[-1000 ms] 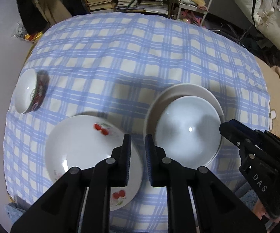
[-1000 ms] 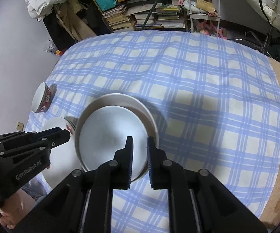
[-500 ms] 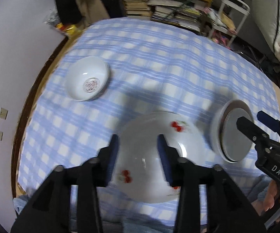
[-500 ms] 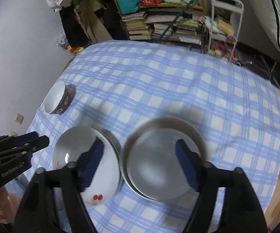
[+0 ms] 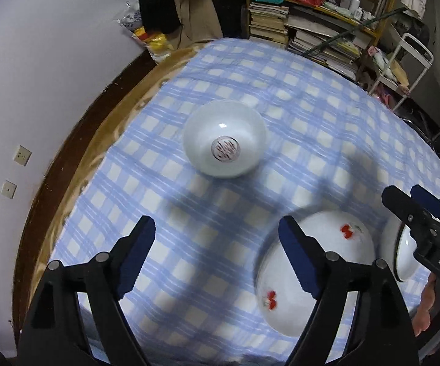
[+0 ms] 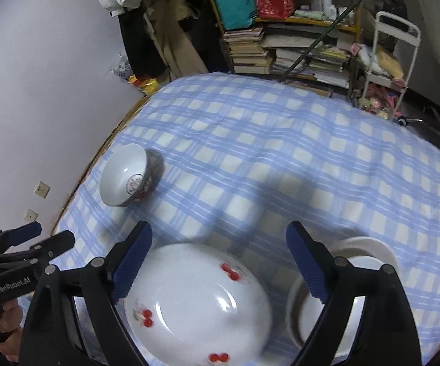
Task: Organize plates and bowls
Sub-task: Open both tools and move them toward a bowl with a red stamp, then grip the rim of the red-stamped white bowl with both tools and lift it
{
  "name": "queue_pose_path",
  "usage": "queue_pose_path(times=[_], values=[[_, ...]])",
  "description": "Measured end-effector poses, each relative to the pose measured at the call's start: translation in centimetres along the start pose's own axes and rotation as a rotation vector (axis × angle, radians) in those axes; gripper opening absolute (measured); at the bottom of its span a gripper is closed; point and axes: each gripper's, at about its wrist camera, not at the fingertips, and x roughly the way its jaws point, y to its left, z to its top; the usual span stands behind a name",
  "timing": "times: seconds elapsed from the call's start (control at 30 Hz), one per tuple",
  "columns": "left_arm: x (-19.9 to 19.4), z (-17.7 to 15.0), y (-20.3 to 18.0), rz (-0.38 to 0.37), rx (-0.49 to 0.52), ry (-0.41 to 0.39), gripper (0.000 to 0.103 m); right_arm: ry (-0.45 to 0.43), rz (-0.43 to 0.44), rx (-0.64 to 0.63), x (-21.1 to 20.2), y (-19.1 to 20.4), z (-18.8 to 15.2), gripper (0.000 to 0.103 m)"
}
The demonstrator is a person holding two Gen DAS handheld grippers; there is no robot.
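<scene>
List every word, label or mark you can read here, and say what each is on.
"DAS": white letters on the right tongs, seen in the left wrist view.
"GenRobot.AI": white letters on the left tongs, seen in the right wrist view.
Red round mark inside the small bowl: too blurred to read.
Book spines on the shelf: too small to read.
The cherry plate carries pictures only, no text.

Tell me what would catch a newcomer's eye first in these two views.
Probably the cherry-print plate, lying on the blue checked tablecloth under the wide-open right gripper. Next, the small bowl standing alone near the table's left edge, ahead of the open left gripper.
</scene>
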Motion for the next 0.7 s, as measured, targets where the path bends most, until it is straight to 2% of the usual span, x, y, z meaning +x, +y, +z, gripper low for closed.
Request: queue_pose_path(times=[0.1, 0.2, 0.37, 0.6, 0.7], values=[[0.3, 1.2, 1.6, 0.02, -0.048, -0.045, 0.082, 0.001, -0.004, -0.027, 1.0, 1.1, 0.7, 0.094], [1.0, 2.3, 3.0, 0.019, -0.095, -0.055, 0.082, 0.008, -0.002, -0.048, 1.8, 1.9, 1.5, 0.094], [2.0, 3.6, 4.7, 0.096, -0.129, -0.102, 0.082, 0.01, 0.015, -0.05, 3.9, 3.0, 3.2, 0.094], [5.6, 4.7, 5.0, 0.06, -0.092, -0.086, 0.082, 0.067, 0.015, -0.107, 7.9, 5.3, 4.7, 0.094], [7.1, 5.3, 5.0, 0.028, -0.087, -0.07, 0.082, 0.079, -0.011, -0.16, 9.4, 6.5, 5.0, 0.094]])
